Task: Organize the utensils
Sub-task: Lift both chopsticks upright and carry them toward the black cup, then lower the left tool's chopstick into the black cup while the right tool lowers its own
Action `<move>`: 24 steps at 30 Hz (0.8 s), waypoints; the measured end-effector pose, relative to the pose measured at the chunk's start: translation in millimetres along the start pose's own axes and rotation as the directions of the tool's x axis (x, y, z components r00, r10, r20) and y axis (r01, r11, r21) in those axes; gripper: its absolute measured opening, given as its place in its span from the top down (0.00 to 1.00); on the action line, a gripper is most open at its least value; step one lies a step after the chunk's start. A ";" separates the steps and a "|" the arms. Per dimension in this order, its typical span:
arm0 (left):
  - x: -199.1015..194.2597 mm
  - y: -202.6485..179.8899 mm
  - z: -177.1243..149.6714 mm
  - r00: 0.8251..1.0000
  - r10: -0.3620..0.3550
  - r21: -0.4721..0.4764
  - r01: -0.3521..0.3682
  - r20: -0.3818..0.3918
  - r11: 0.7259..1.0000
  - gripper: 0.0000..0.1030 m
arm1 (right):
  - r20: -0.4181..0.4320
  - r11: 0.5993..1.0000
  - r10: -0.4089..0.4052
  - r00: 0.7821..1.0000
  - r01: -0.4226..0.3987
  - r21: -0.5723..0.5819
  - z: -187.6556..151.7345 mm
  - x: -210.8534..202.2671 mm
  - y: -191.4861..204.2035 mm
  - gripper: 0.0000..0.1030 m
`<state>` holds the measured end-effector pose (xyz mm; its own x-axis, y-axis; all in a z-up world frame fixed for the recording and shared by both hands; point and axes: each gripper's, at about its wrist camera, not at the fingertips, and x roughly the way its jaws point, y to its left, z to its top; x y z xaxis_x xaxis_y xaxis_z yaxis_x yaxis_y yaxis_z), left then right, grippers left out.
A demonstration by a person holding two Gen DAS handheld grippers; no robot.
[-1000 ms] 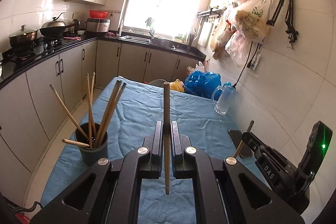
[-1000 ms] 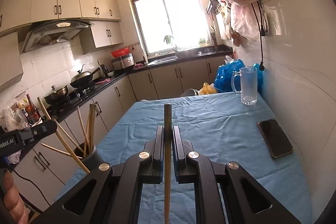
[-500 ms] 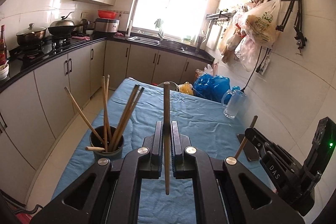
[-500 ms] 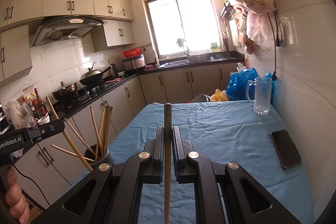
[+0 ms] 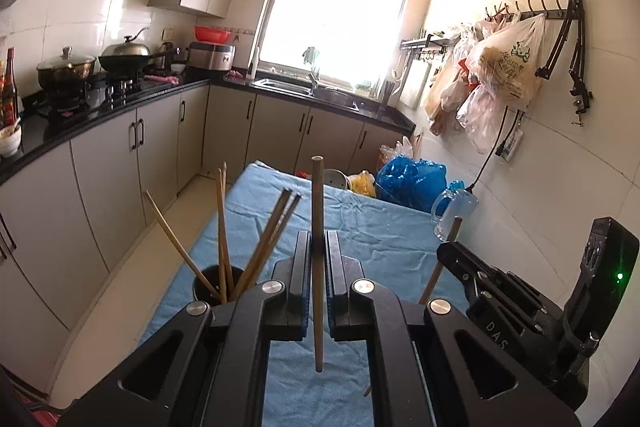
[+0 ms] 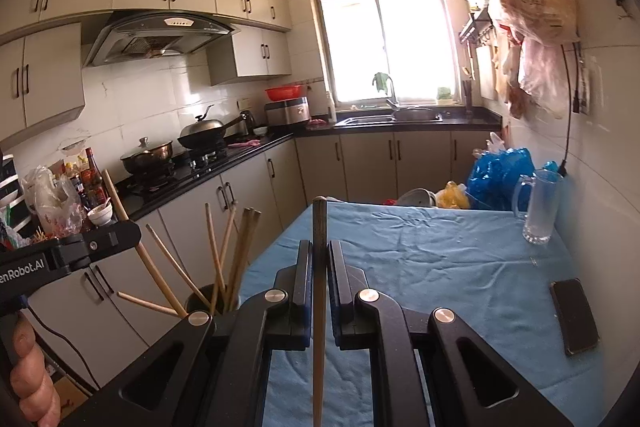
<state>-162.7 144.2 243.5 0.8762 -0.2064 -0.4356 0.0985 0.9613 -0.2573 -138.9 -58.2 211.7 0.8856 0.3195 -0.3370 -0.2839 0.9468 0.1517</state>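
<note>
Chopsticks, one per claw. My left claw [image 5: 318, 267] is pinched on a single chopstick [image 5: 317, 227], which stands upright between the pads, tip at 12 o'clock, lower end hanging free below the fingers. My right claw [image 6: 320, 267] is pinched on a second chopstick [image 6: 319, 287] in the same upright way.

Holder: dark cup [image 5: 218, 285] at 9 o'clock of my left claw, on the blue-clothed worktop [image 5: 380, 231] near its left edge. It carries several chopsticks [image 5: 222, 227] fanned out at different tilts. The right wrist view shows the same cup [image 6: 212, 297] at 9 o'clock, partly hidden behind the claw frame.

Cross-sightings: my right claw appears in the left wrist view at 3 o'clock [image 5: 452, 251], its chopstick slanting. My left claw enters the right wrist view at 9 o'clock [image 6: 116, 237], with its chopstick tilted above the cup.

Other items on the worktop: glass mug [image 6: 538, 205] at 1 o'clock by the wall; black phone [image 6: 574, 315] at 3 o'clock, lying flat; blue plastic bag [image 6: 500, 171] beyond the far edge.
</note>
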 end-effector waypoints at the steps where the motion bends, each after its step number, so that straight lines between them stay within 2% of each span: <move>1: 0.1 0.5 2.7 1.000 0.002 0.006 -0.002 0.006 1.000 0.94 | 0.000 1.000 0.003 1.000 -0.003 -0.002 0.8 1.8 2.2 0.92; 4: -1.2 2.7 9.8 1.000 -0.015 0.006 0.015 0.018 1.000 0.94 | 0.001 1.000 0.009 1.000 -0.009 -0.015 5.5 7.2 9.0 0.92; 9: -11.8 14.6 28.1 0.995 -0.093 -0.014 0.094 0.036 0.995 0.94 | 0.011 1.000 0.015 1.000 -0.015 -0.020 13.9 13.2 17.9 0.92; 13: -25.4 30.7 41.8 0.990 -0.124 -0.027 0.126 0.060 0.992 0.94 | 0.020 0.999 0.030 0.999 -0.030 -0.012 21.6 18.2 24.1 0.92; 24: -54.8 78.8 76.8 0.988 -0.067 -0.052 0.074 0.138 0.996 0.94 | 0.022 0.995 0.097 0.995 -0.097 -0.005 34.1 40.3 45.2 0.92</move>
<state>-166.7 245.3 313.3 0.9243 -0.2428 -0.2944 0.1387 0.9325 -0.3336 -103.5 -3.8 236.7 0.8619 0.4091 -0.2997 -0.3705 0.9115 0.1787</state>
